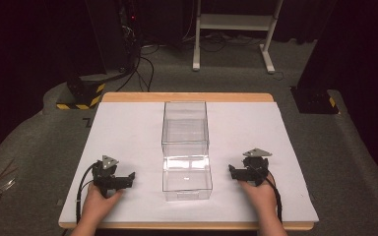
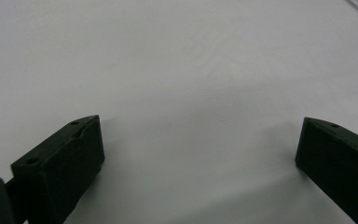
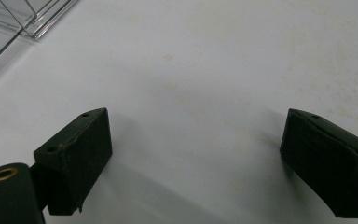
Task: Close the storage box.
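White-covered table (image 1: 128, 132) stands on grey carpet (image 1: 325, 147).

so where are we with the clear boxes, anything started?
Nothing looks done yet. The two clear boxes sit end to end mid-table, apparently empty and untouched. The left gripper and right gripper rest open on the white sheet, one either side of the near box, holding nothing. All handling is left.

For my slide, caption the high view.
Open left gripper and right gripper flank a clear box on the table.
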Demonstrator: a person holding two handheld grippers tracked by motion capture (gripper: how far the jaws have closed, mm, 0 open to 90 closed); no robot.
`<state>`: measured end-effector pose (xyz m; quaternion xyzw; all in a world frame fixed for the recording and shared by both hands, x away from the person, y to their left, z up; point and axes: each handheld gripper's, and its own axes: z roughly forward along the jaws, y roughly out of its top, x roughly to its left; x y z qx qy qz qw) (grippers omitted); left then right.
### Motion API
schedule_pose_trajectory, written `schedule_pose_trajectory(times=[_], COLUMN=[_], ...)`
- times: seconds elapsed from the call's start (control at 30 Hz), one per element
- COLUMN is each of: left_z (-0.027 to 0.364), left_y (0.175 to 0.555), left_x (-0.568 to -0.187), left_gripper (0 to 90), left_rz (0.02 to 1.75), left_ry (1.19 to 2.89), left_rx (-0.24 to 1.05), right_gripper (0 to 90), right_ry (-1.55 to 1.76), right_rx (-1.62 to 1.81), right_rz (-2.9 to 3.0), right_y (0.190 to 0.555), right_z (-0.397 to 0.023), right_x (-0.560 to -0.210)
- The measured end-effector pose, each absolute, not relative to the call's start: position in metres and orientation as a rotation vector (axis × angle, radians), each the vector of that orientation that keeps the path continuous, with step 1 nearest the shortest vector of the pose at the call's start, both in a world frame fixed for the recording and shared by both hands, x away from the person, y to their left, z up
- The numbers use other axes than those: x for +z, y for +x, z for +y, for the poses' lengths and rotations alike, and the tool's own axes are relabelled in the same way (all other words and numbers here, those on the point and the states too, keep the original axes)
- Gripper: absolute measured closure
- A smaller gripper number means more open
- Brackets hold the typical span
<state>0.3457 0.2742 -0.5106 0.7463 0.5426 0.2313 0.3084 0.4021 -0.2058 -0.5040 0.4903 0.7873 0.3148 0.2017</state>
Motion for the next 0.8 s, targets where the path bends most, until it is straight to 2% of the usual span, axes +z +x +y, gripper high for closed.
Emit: schedule_pose_trajectory(times=[0.8], left_z=[0.2741], left_y=[0.3456], left_x=[-0.5105], left_gripper=[1.3], left_rz=[1.434], left_ry=[1.972], left_rx=[0.612], right_gripper=[8.9], right_ry=[1.364], right_rx=[0.867], right_rz=[2.194], right_y=[0.4023], right_z=[-0.2046], right_x=[-0.5036])
